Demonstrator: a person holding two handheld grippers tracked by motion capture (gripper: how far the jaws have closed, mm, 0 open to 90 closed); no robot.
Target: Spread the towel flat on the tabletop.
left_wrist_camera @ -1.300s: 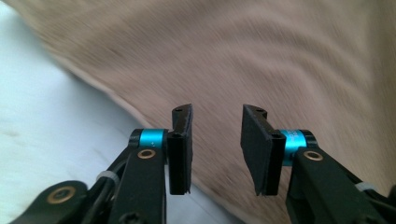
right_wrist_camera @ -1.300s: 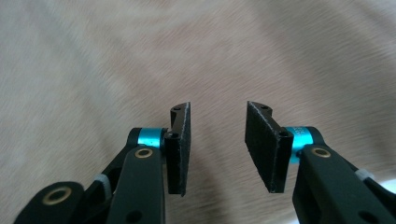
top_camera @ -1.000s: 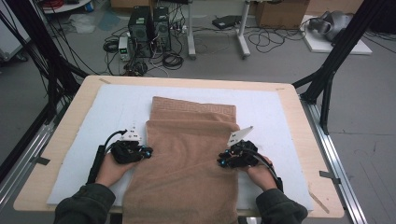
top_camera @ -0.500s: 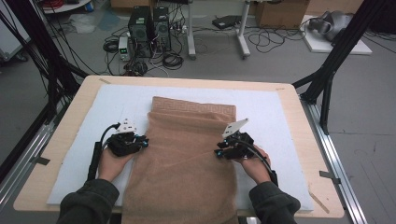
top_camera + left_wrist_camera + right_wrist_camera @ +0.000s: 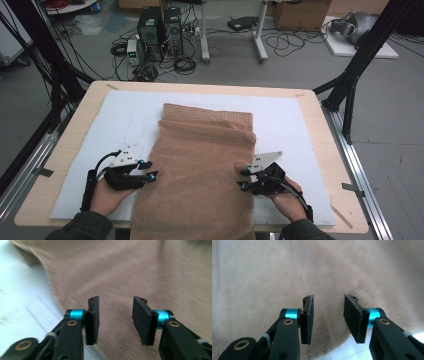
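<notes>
A brown towel [image 5: 202,165] lies folded on the white mat [image 5: 290,120], its near end hanging over the table's front edge. My left gripper [image 5: 150,169] sits at the towel's left edge and points right at it. Its jaws have just been opening, and in the left gripper view the left gripper [image 5: 115,302] stands open over the towel [image 5: 125,270] with nothing between the pads. My right gripper [image 5: 243,179] sits at the right edge. Its jaws have also just been opening, and the right gripper [image 5: 328,300] is open above the towel [image 5: 312,270].
The mat covers most of the wooden table [image 5: 320,130], with bare mat to either side of the towel. Metal rails [image 5: 350,165] run along both table sides, and black frame posts [image 5: 350,85] stand at the corners. Computer towers [image 5: 160,25] and cables lie on the floor beyond.
Both grippers opened their jaws and let go of the towel's side edges. Both hands drew back toward the table's near edge.
</notes>
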